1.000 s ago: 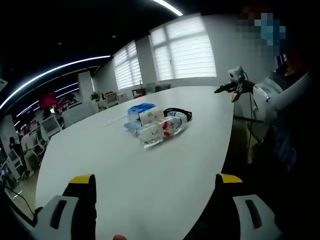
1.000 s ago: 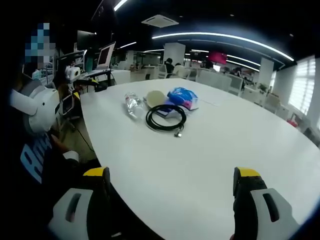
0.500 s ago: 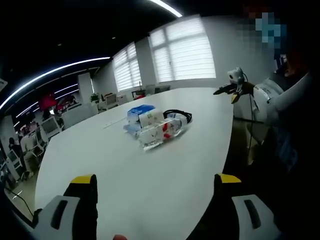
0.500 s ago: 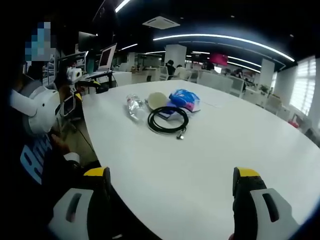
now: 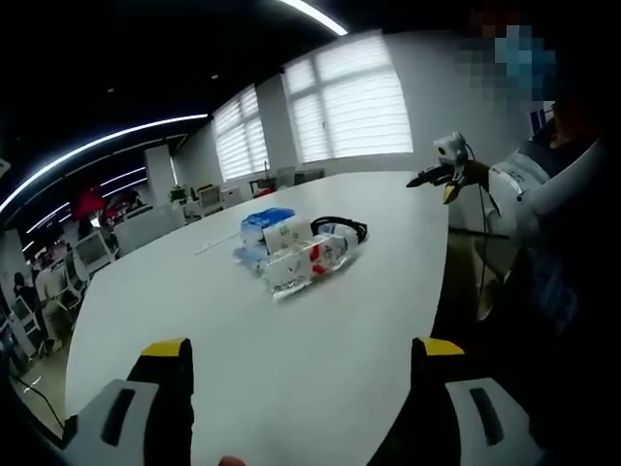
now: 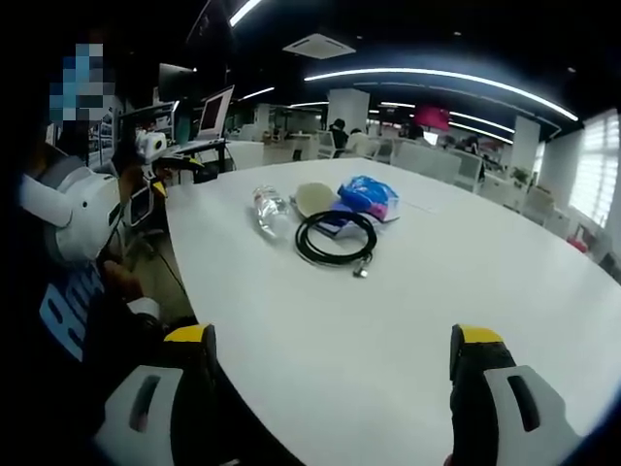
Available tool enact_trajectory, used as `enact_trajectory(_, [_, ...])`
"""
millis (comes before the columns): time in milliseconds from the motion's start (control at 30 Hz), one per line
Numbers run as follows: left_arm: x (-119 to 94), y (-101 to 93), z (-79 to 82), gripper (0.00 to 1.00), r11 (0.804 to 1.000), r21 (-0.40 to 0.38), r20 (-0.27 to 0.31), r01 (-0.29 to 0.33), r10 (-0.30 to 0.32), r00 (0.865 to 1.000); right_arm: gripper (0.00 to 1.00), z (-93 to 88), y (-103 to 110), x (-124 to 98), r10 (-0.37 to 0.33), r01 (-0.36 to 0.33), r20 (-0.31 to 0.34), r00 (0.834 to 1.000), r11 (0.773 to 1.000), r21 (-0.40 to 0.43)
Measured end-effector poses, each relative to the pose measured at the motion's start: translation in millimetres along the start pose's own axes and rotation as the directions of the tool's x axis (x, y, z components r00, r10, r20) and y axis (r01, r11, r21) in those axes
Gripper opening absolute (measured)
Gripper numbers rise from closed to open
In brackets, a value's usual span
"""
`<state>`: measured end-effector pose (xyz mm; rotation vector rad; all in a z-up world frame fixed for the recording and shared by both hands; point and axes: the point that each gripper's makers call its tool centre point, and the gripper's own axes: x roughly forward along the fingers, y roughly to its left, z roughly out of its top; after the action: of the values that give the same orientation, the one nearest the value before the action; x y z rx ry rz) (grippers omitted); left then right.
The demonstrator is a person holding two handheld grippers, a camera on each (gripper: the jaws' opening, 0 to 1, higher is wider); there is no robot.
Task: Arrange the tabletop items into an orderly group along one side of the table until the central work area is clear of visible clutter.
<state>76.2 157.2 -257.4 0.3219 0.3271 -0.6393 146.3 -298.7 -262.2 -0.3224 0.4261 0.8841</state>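
The clutter sits in one tight bunch out on the white table [image 6: 408, 320], well ahead of both my claws. A clear plastic bottle [image 6: 268, 208] lies on its side; it looks light, smooth and round, so I judge it will roll and slip. I would pinch it across the body near the labelled middle, not at the cap end. In the left gripper view the bottle [image 5: 309, 260] shows red on its label and lies nearest me.

The black cable [image 6: 336, 239] is coiled in a loop, its plug end trailing toward me. It looks limp, so I expect it to sag and uncoil if lifted by one strand. Better to take hold where the turns bunch together. It touches or overlaps the things behind it.

The blue packet [image 6: 369, 194] looks soft and crinkly, easy to pinch anywhere, and likely light. A pale round-topped thing [image 6: 312, 197] sits between the bottle and the packet; I cannot tell what it is.

My right claw [image 6: 330, 388] is spread wide, holding nothing, low over the near table edge. My left claw [image 5: 301, 388] is likewise spread and bare. Nothing is taken up yet.
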Motion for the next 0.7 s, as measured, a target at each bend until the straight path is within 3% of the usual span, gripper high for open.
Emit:
enact_trajectory(300, [4.5,3.2,0.6,0.91,1.000,0.001,-0.003,0.006,-0.006,1.000,0.97,1.4,3.0,6.8,0.016,-0.016,0.006,1.000,1.000,0.001])
enact_trajectory(700, [20.1,-13.4,7.3,0.91,0.999,0.020,0.012,0.028,-0.029,1.000,0.96,6.4,7.4,11.9,0.035,-0.035,0.016,0.999,0.999,-0.009])
